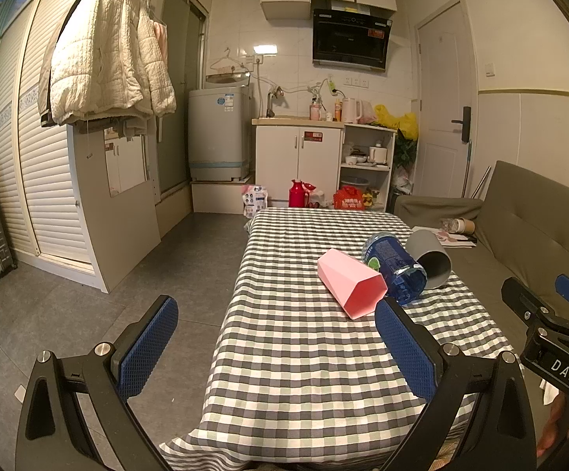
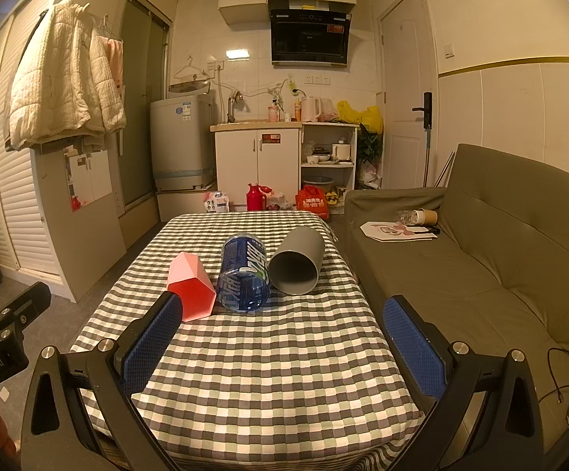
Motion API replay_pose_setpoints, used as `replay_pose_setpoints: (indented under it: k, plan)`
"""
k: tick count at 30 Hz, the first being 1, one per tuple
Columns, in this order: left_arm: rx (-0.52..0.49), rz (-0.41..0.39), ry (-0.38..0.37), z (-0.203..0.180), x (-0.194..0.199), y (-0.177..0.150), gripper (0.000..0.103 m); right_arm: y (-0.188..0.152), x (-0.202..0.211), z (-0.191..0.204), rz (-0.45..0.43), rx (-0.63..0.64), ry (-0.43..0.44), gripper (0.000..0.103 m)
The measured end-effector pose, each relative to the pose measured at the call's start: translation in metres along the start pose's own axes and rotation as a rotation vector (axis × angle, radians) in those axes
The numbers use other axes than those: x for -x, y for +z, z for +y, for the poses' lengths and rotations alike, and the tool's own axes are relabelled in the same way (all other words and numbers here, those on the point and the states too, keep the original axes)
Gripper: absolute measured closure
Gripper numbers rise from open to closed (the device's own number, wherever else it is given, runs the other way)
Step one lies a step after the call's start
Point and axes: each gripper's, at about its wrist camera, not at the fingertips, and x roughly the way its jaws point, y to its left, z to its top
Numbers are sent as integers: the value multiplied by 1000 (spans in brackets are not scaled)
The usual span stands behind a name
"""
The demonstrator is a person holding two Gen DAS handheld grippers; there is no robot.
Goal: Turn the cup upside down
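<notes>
Cups lie on their sides in a row on the checked tabletop [image 2: 268, 353]: a pink cup [image 2: 191, 287], a blue cup [image 2: 243, 278] touching it, and a grey cup [image 2: 296, 261] (open mouths toward the cameras). Left gripper [image 1: 276, 347] and right gripper [image 2: 282, 347] both hang spread wide and empty, short of the cups.

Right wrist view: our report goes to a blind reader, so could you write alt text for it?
Three cups lie on their sides on a checked tablecloth: a pink cup, a blue clear cup and a grey cup. The right tool is open and empty short of them, a sofa at right.
</notes>
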Motion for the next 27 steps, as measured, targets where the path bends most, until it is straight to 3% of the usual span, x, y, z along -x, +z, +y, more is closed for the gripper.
replay_pose_setpoints:
  k: [6, 14, 21, 27]
  plan:
    - [32, 52, 9, 5, -7, 5, 0, -1, -6, 0, 35, 5, -8, 0]
    - [22, 111, 30, 7, -46, 17, 0, 14, -41, -7, 131, -11, 13, 0]
    - [31, 175, 35, 5, -88, 16, 0, 46, -111, 3, 227, 29, 119, 0]
    - [35, 219, 28, 5, -114, 14, 0, 41, -176, 21, 321, 24, 151, 1]
